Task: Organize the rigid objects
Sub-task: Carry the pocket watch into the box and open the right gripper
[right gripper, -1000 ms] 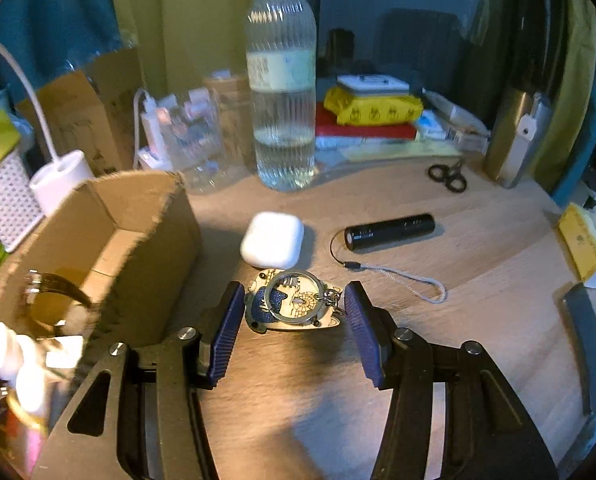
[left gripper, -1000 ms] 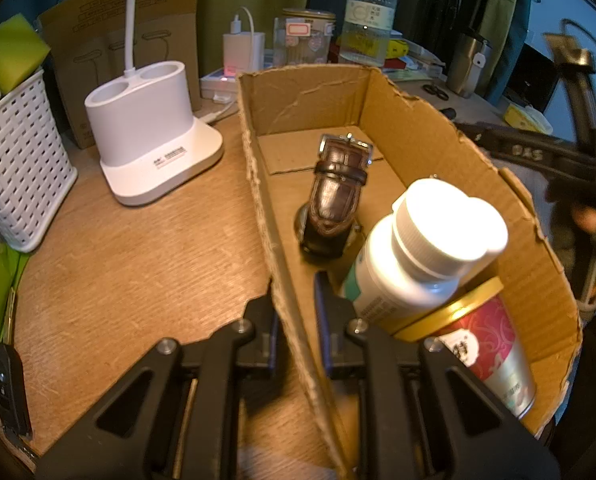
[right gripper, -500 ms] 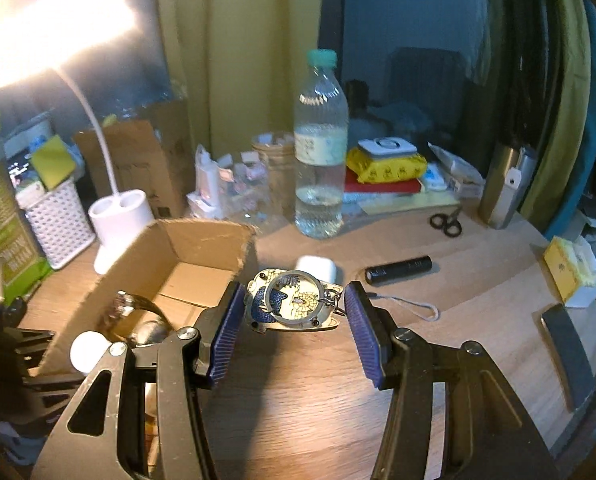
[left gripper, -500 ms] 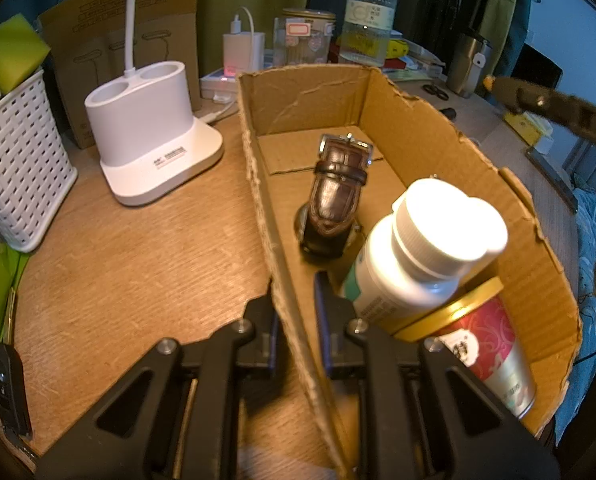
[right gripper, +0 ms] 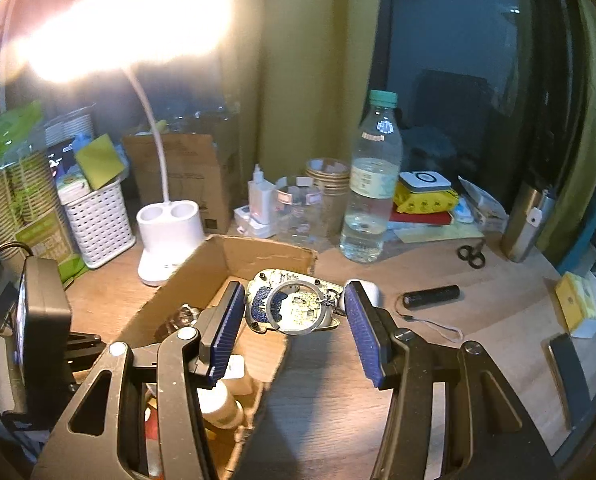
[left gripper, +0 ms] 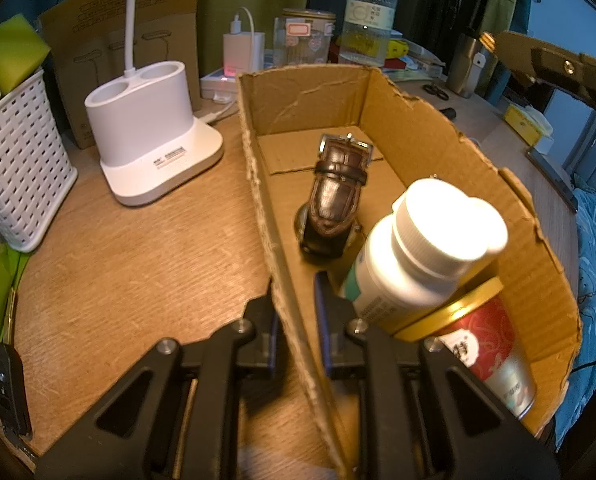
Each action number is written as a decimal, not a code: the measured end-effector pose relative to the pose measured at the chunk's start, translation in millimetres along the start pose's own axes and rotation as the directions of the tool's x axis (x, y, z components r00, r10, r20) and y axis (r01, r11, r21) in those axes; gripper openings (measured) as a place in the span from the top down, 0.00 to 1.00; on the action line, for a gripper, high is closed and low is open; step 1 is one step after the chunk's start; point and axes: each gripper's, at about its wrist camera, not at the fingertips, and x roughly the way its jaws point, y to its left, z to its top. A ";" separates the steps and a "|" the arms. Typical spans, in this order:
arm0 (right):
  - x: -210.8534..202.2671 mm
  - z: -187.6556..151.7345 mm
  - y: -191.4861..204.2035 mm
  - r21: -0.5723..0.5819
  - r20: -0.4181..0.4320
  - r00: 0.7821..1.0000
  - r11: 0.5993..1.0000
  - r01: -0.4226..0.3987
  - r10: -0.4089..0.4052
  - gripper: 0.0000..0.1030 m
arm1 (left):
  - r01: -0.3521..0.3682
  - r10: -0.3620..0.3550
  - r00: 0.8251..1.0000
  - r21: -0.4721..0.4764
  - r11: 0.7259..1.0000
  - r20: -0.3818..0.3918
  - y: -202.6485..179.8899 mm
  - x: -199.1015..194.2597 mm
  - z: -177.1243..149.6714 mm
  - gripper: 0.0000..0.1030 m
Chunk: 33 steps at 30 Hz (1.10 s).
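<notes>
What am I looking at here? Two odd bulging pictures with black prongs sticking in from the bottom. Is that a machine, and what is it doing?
There is no machine arm: a person carries a hand-held pincer in each hand, each with a wide-angle camera looking along its two prongs, which explains the bulge. In the left camera's picture, the left tool pinches the near wall of a cardboard box. Inside lie a brown watch, a white bottle and a red tin. In the right camera's picture, the right tool holds a flat decorated metal piece with a ring above the box's edge. On the desk beyond are a black flashlight, scissors and a water bottle.
</notes>
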 end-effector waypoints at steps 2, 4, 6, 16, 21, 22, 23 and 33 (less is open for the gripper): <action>1.2 0.9 4.5 -0.007 0.000 1.000 1.000 -0.006 0.006 0.47 | 0.000 0.000 1.000 0.000 1.000 0.000 0.0 -0.2 0.0 0.84; 2.5 1.1 8.8 -0.015 -0.001 1.000 1.000 -0.016 0.016 0.47 | 0.000 0.000 1.000 0.000 1.000 0.000 0.0 0.0 0.0 0.84; 4.6 1.7 13.4 -0.025 -0.002 1.000 0.999 -0.024 0.024 0.47 | 0.000 0.000 1.000 0.000 1.000 0.000 -0.1 0.0 -0.1 0.84; 26.6 -0.4 32.1 -0.053 -0.047 0.996 0.995 -0.079 0.077 0.47 | 0.000 0.000 1.000 0.000 1.000 0.000 0.0 0.0 -0.1 0.84; 46.6 -5.8 40.5 -0.065 -0.094 0.992 0.993 -0.095 0.089 0.47 | 0.000 0.000 1.000 0.000 1.000 0.000 0.1 -0.4 -0.1 0.84; 49.1 -6.9 40.9 -0.064 -0.103 0.991 0.993 -0.097 0.090 0.47 | 0.000 0.000 1.000 0.000 1.000 0.000 0.0 0.0 -0.1 0.84; 51.6 -8.0 40.9 -0.063 -0.114 0.989 0.993 -0.101 0.093 0.47 | 0.000 0.000 1.000 0.001 1.000 0.000 0.0 -0.2 0.0 0.84; 53.6 -9.8 34.3 -0.047 -0.130 0.989 0.996 -0.075 0.068 0.35 | 0.000 0.000 1.000 0.000 1.000 0.000 -0.1 0.1 -0.2 0.84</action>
